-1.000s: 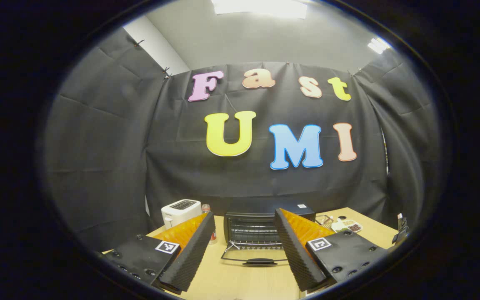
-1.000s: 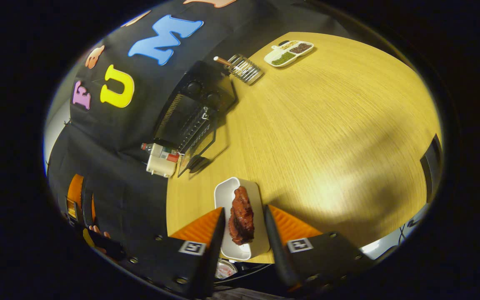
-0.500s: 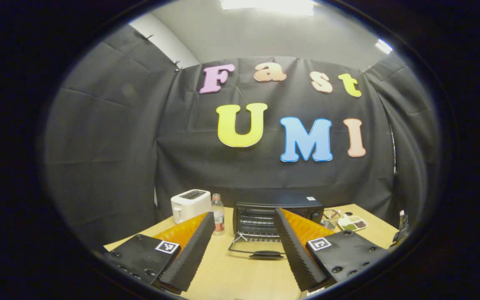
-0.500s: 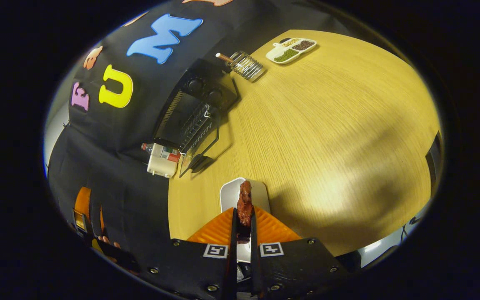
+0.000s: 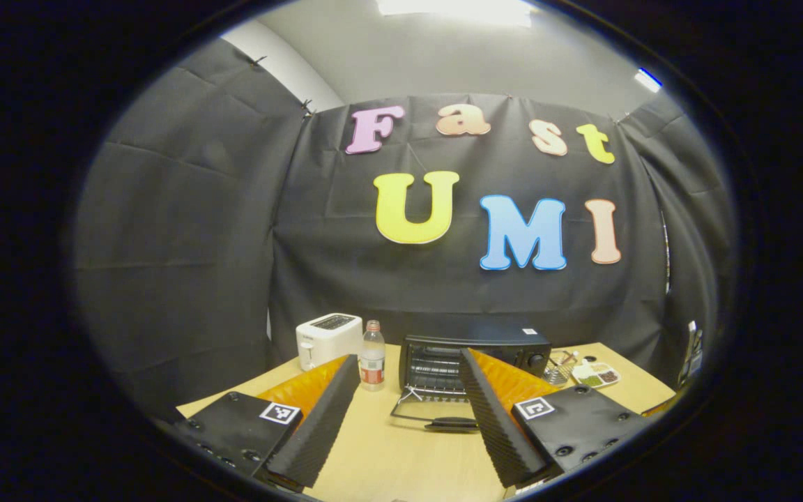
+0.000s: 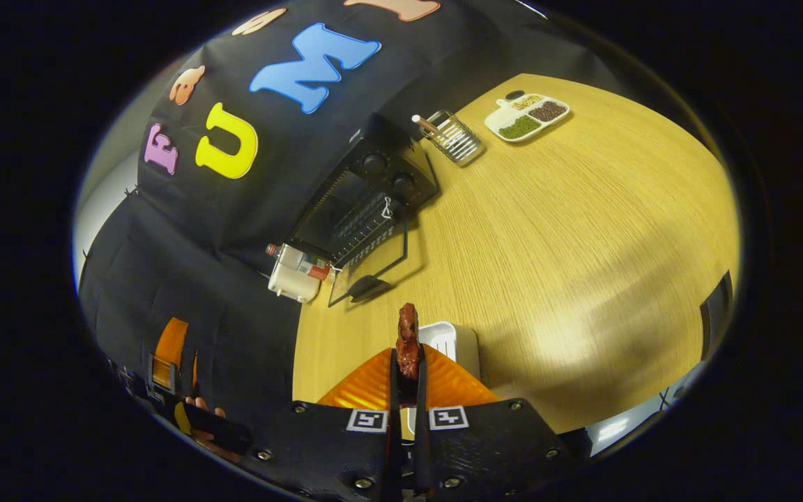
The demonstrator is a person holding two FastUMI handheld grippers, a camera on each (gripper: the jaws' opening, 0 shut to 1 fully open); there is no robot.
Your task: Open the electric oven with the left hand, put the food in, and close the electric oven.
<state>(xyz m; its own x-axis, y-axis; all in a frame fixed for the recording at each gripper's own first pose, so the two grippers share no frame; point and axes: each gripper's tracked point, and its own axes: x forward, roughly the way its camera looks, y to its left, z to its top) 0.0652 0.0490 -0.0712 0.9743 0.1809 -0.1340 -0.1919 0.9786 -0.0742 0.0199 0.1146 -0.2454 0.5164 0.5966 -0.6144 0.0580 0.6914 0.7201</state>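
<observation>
The black electric oven stands at the back of the wooden table, its glass door folded down flat with the handle toward me. My left gripper hangs open, well short of the door, with nothing between its fingers. In the right gripper view the oven lies ahead to the left, door down. My right gripper is shut on a reddish-brown piece of meat, held above the white tray on the table. The left gripper and a hand show at the lower left.
A white toaster and a small bottle stand left of the oven. Right of it sit a wire rack and a white divided dish of grains. A wide stretch of bare wood lies to the right.
My right gripper closed on the meat and lifted it off the white tray. The left gripper drew back from the oven, which now looks smaller and farther.
</observation>
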